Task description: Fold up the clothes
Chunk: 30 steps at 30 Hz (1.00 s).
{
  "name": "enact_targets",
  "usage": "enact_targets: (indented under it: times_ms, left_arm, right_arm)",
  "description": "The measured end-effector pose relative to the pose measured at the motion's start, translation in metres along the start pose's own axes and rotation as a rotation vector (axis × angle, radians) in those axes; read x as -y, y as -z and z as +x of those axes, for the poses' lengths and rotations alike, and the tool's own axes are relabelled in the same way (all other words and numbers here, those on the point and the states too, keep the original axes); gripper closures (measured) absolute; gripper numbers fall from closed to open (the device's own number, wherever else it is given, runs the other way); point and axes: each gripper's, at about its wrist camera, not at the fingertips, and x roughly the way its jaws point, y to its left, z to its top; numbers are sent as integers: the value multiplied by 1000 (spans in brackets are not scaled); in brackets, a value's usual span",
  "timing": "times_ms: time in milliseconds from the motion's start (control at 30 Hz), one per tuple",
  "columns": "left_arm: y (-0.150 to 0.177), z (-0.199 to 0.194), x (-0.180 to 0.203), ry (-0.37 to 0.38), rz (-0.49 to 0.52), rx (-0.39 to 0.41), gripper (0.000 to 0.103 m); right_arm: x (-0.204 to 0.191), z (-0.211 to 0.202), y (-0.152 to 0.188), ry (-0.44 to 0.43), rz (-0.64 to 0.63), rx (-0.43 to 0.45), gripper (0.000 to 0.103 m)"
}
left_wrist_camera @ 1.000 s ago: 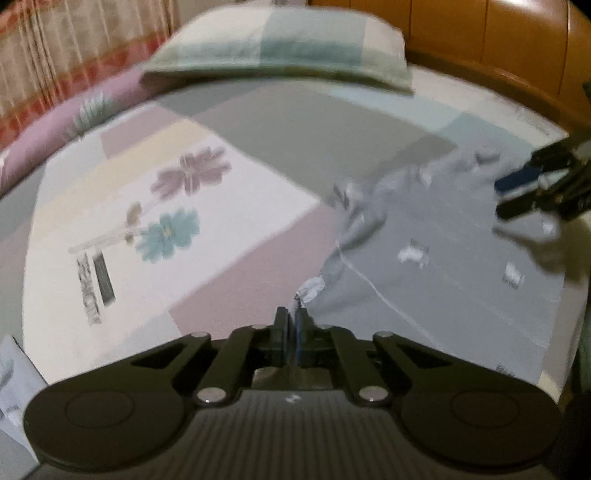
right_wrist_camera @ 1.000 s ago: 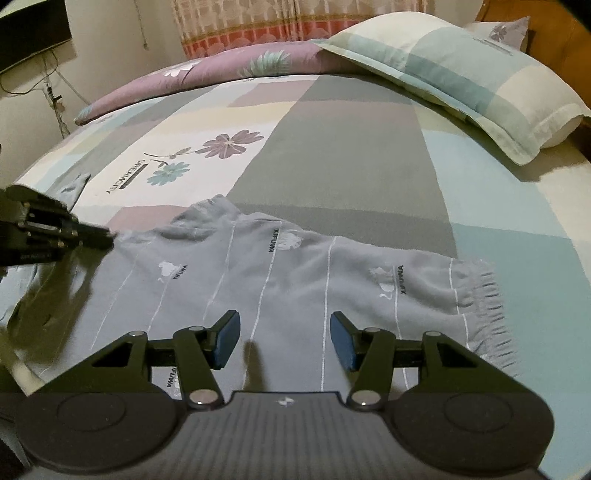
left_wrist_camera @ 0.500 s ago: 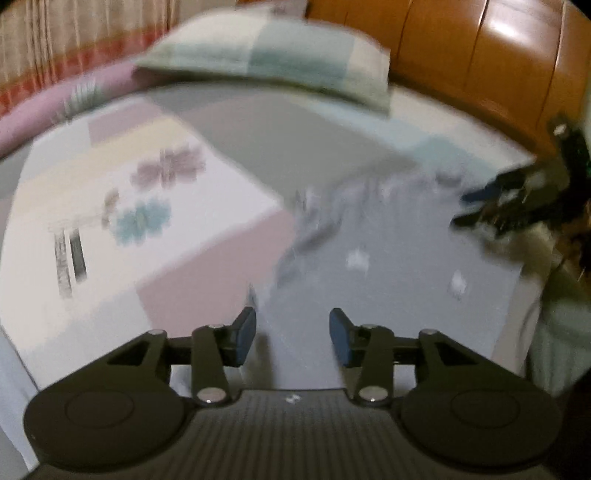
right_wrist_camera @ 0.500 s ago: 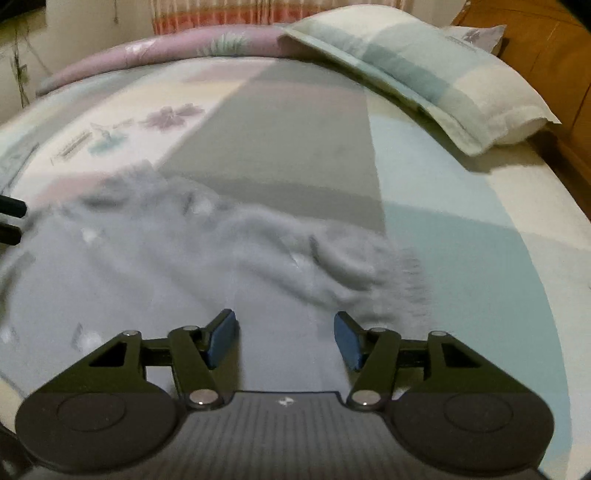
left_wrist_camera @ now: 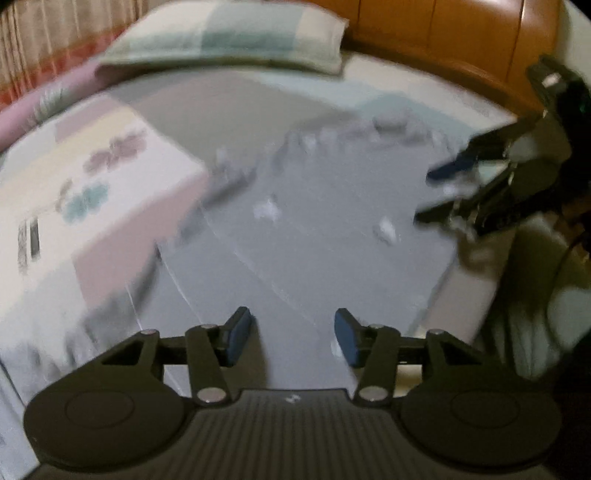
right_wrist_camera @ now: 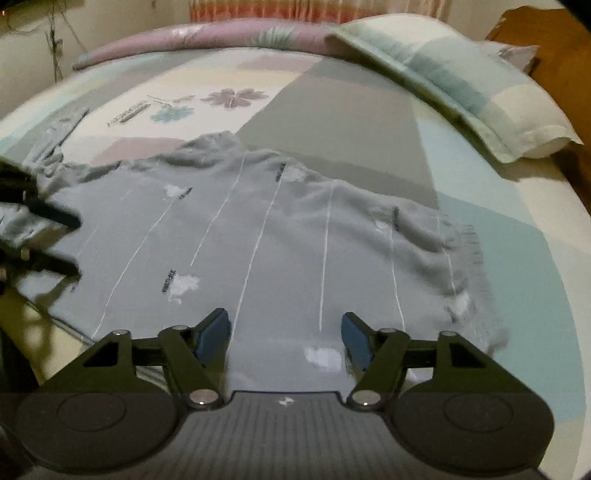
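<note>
We see a bed with a patchwork bedsheet (right_wrist_camera: 343,122) in grey, cream, mauve and pale green blocks, and we take this sheet as our landmark. At the far end of the sheet lies a checked pillow (right_wrist_camera: 454,77), and beyond it in the left wrist view stands an orange wooden headboard (left_wrist_camera: 443,33). A mauve rolled quilt (right_wrist_camera: 207,37) lies along the far edge of the sheet, under a striped curtain (right_wrist_camera: 295,6).

On the near part of the sheet the grey garment (right_wrist_camera: 280,236) is spread flat. It has thin white lines and small white prints with dark lettering, and its gathered hem (right_wrist_camera: 469,258) is on the right side, on a pale green block. A printed flower pattern (right_wrist_camera: 221,101) is on the sheet beyond the garment.

Our right gripper (right_wrist_camera: 286,338) is over the near edge of the garment, its blue pads (right_wrist_camera: 212,334) apart and holding nothing. Our left gripper (left_wrist_camera: 293,338) is also over the grey cloth, with pads (left_wrist_camera: 238,334) apart and nothing between them. The left view is blurred.
</note>
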Motion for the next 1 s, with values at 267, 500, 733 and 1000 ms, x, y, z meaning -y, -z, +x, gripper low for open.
enact_targets:
  times_ms: [267, 500, 733, 1000]
  left_arm:
    - [-2, -18, 2, -60, -12, 5, 44]
    - [-14, 3, 11, -73, -106, -31, 40]
    - [0, -18, -2, -46, -209, -68, 31]
    - [11, -26, -40, -95, -322, -84, 28]
  right_arm:
    - [3, -22, 2, 5, 35, 11, 15]
    - [-23, 11, -5, -24, 25, -23, 4]
    - [-22, 8, 4, -35, 28, -20, 0]
    - [-23, 8, 4, -32, 31, -18, 0]
